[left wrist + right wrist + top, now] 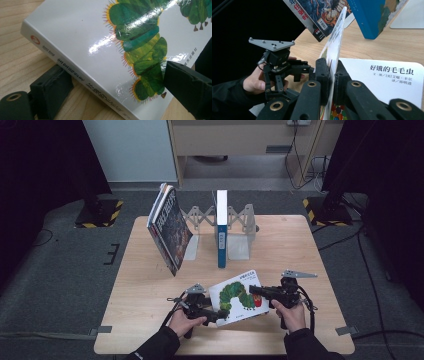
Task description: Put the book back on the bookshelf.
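Caterpillar picture book (236,296): near edge of worktop (150,320), between both hands. Right tongs (333,80): clamped on the raised front cover, title page exposed. Left tongs (110,90): jaws apart, one below the spine edge, one above the cover. Dark-covered books (169,227) lean against folding rack (240,217); blue book (221,227) upright.

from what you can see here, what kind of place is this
Probably a lab or studio set up for recording tabletop tasks, not a home: a bare wooden table with an expandable book rack, black curtains on both sides, and hazard-striped stand bases on grey carpet.
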Demonstrator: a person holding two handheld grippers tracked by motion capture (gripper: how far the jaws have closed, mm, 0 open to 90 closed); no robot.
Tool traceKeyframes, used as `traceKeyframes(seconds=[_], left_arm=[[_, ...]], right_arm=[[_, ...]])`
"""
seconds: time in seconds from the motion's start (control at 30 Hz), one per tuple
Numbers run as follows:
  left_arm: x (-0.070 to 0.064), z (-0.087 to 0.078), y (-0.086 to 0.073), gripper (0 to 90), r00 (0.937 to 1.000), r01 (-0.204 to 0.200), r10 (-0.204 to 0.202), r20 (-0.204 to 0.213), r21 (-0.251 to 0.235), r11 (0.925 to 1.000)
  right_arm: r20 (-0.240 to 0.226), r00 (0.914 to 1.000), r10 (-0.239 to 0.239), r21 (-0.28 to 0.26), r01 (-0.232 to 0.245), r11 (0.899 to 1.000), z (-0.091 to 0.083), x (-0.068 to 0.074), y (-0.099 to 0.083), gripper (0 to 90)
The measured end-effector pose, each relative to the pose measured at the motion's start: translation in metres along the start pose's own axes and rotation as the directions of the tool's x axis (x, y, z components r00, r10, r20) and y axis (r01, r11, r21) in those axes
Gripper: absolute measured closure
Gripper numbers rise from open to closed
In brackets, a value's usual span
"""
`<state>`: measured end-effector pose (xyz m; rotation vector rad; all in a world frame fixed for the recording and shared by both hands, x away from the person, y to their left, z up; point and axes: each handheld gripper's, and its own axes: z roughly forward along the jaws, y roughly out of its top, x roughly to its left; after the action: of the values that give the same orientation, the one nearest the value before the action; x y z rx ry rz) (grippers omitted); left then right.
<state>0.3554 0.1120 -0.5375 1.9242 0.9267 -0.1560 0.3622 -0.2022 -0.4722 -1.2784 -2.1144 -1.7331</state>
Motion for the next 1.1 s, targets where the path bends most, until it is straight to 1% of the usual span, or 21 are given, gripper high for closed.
traceKeyframes(seconds=[0.1,0.17,0.2,0.27,0.3,0.37,0.43,0.5,0.6,0.63,0.67,0.73,0.77,0.8,0.83,0.87,0.9,1.0,1.03,1.1], left_arm=[[0.000,0.000,0.000,7.7,1.0000,-0.002,0.002,0.000,-0.002,1.0000],[0.000,0.000,0.000,7.7,1.0000,-0.007,0.007,-0.003,-0.001,1.0000],[0.000,0.000,-0.001,7.8,1.0000,-0.007,0.007,-0.003,-0.001,1.0000],[0.000,0.000,-0.001,7.8,1.0000,-0.008,0.008,-0.004,-0.004,1.0000],[0.000,0.000,-0.001,7.8,0.9999,-0.010,0.010,-0.004,-0.007,0.9999],[0.000,0.000,-0.001,7.8,0.9999,-0.012,0.012,-0.003,-0.008,0.9999],[0.000,0.000,-0.002,7.9,0.9999,-0.012,0.012,-0.002,-0.010,0.9999],[0.000,0.000,-0.002,7.9,0.9999,-0.013,0.013,-0.002,-0.010,0.9999],[0.000,0.000,-0.002,8.0,0.9999,-0.014,0.014,0.000,-0.010,0.9998],[0.000,0.000,-0.002,8.1,0.9999,-0.015,0.015,0.000,-0.011,0.9998],[0.000,0.000,-0.002,8.1,0.9999,-0.016,0.016,-0.001,-0.011,0.9998],[0.000,0.000,-0.002,8.1,0.9998,-0.019,0.019,-0.002,-0.011,0.9998],[0.000,0.000,-0.002,8.1,0.9997,-0.024,0.024,-0.003,-0.011,0.9996],[0.000,0.000,-0.002,8.1,0.9997,-0.025,0.025,-0.003,-0.011,0.9996],[0.000,0.000,-0.002,8.1,0.9998,-0.020,0.020,-0.002,-0.012,0.9997],[0.000,0.000,-0.002,8.0,0.9998,-0.019,0.019,-0.001,-0.013,0.9997],[0.000,0.000,-0.002,8.1,0.9998,-0.020,0.020,-0.001,-0.013,0.9997],[0.001,0.000,-0.002,8.1,0.9998,-0.021,0.021,0.001,-0.014,0.9997],[0.001,0.000,-0.002,8.1,0.9998,-0.021,0.021,0.002,-0.015,0.9997],[0.001,0.000,-0.003,8.2,0.9998,-0.019,0.019,0.003,-0.020,0.9996]], right_arm=[[0.017,0.9998,-0.009,0.010,0.009,1.000,0.000,0.000,0.000,85.1],[0.043,0.9989,-0.020,0.020,0.020,1.000,0.000,0.000,0.000,83.8],[0.062,0.9978,-0.026,0.028,0.025,0.999,0.000,-0.001,-0.001,82.5],[0.113,0.9921,-0.054,0.055,0.048,0.997,0.001,0.000,-0.002,78.3],[0.139,0.9880,-0.067,0.070,0.057,0.996,0.002,0.000,-0.002,75.9],[0.190,0.9763,-0.103,0.105,0.084,0.991,0.005,0.000,-0.003,71.0],[0.232,0.9641,-0.129,0.138,0.099,0.985,0.008,0.000,-0.005,66.5],[0.261,0.9532,-0.153,0.163,0.113,0.980,0.011,-0.002,-0.007,62.7],[0.301,0.9337,-0.193,0.200,0.136,0.970,0.016,-0.003,-0.010,58.6],[0.308,0.9302,-0.200,0.211,0.139,0.968,0.018,-0.003,-0.011,57.9],[0.315,0.9288,-0.196,0.212,0.132,0.968,0.019,-0.003,-0.012,57.2],[0.322,0.9237,-0.208,0.221,0.140,0.965,0.020,-0.004,-0.013,55.5],[0.328,0.9199,-0.215,0.228,0.144,0.963,0.021,-0.005,-0.014,54.1],[0.332,0.9181,-0.216,0.238,0.140,0.961,0.023,-0.005,-0.015,53.1],[0.337,0.9147,-0.224,0.247,0.143,0.958,0.024,-0.005,-0.016,53.0],[0.338,0.9140,-0.224,0.251,0.142,0.957,0.025,-0.006,-0.017,52.9],[0.339,0.9151,-0.219,0.249,0.137,0.959,0.026,-0.007,-0.017,52.9],[0.321,0.9225,-0.215,0.243,0.139,0.960,0.028,-0.006,-0.017,52.8],[0.311,0.9264,-0.212,0.241,0.140,0.961,0.030,-0.005,-0.018,52.5],[0.296,0.9289,-0.222,0.249,0.149,0.957,0.035,-0.003,-0.019,51.5]])
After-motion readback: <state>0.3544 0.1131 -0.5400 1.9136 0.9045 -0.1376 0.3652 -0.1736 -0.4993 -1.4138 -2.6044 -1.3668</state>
